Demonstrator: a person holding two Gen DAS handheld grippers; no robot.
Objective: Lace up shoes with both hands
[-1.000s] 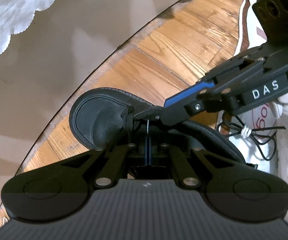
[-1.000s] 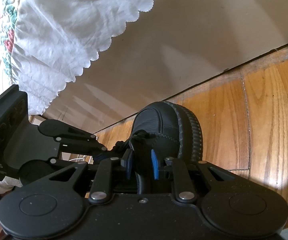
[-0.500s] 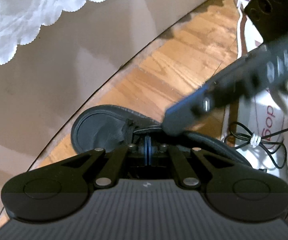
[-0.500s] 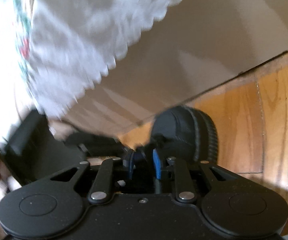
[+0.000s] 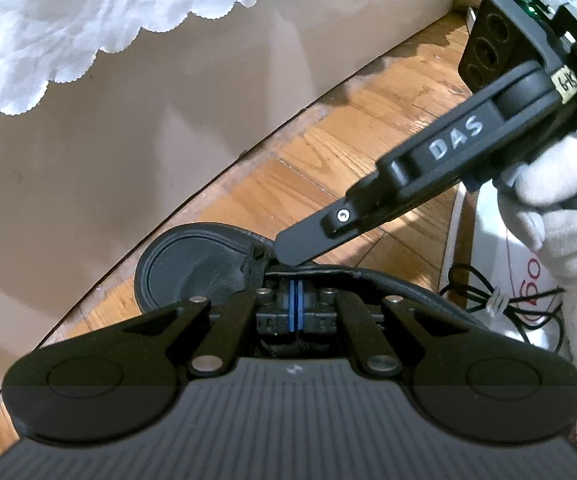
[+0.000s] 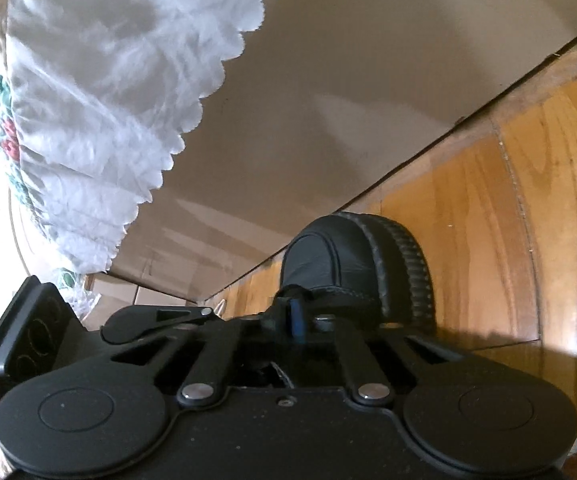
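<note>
Your left tongs [image 5: 295, 306] are pinched closed over the black shoe [image 5: 196, 268] on the wood floor; the right tongs [image 6: 293, 317] look closed too (contents hidden). Pull unevenly and the lace [image 5: 254, 270] could slip out.

Fingers [image 6: 294, 316] closed — black shoe [image 6: 352, 256] (floor).

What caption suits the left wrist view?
Shut left gripper at black shoe; right gripper reaches in.

Shoe [image 6: 328, 256] is showing matt black leather (ribbed rubber sole edge). Floor [image 6: 488, 240] is reading as glossy varnished wood. Bedskirt [image 5: 88, 12] is appearing as thin white scalloped cloth.
</note>
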